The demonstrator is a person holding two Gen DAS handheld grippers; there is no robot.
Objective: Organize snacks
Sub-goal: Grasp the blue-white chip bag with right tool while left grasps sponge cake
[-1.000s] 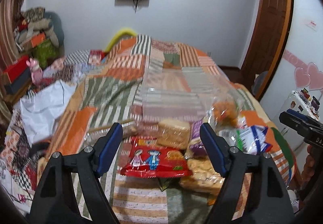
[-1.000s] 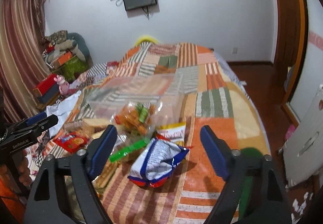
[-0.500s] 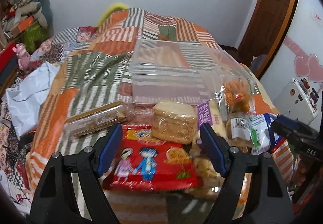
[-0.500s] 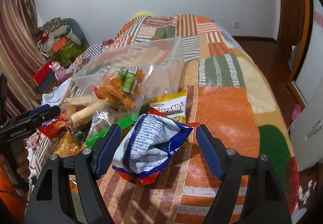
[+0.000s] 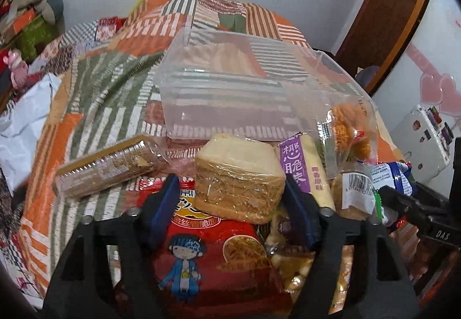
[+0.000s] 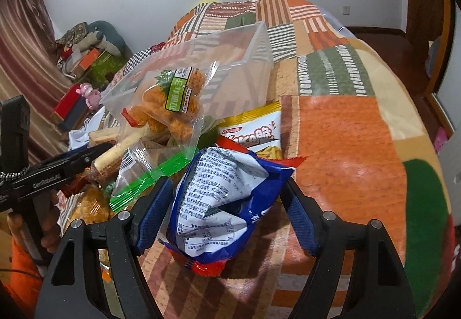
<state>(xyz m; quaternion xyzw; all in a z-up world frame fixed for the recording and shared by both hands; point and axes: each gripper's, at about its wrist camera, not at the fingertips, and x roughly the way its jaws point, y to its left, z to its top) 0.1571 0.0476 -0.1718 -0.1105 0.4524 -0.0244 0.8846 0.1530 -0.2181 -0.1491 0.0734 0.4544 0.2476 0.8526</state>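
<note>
A pile of snacks lies on a patchwork bedspread in front of a clear plastic bin (image 5: pixel 245 83). My left gripper (image 5: pixel 230 209) is open, its fingers on either side of a wrapped stack of crackers (image 5: pixel 239 178) that rests on a red snack bag (image 5: pixel 210 255). A long biscuit sleeve (image 5: pixel 106 165) lies to the left. My right gripper (image 6: pixel 227 218) is open around a blue and white bag (image 6: pixel 222 198). Behind that bag are a clear bag of orange snacks (image 6: pixel 170 106), a yellow bag (image 6: pixel 256 134) and the bin (image 6: pixel 230 60).
The bedspread (image 6: pixel 345 146) stretches right of the pile to the bed edge. A white plastic bag (image 5: pixel 20 129) lies at the left edge. Boxes and cushions (image 6: pixel 89 57) are stacked by the curtain. The other gripper (image 6: pixel 57 172) shows at the left of the right wrist view.
Both grippers have moved down and forward to the pile. The left one now straddles the cracker stack, and the right one now straddles the blue and white bag. Both stay open.
</note>
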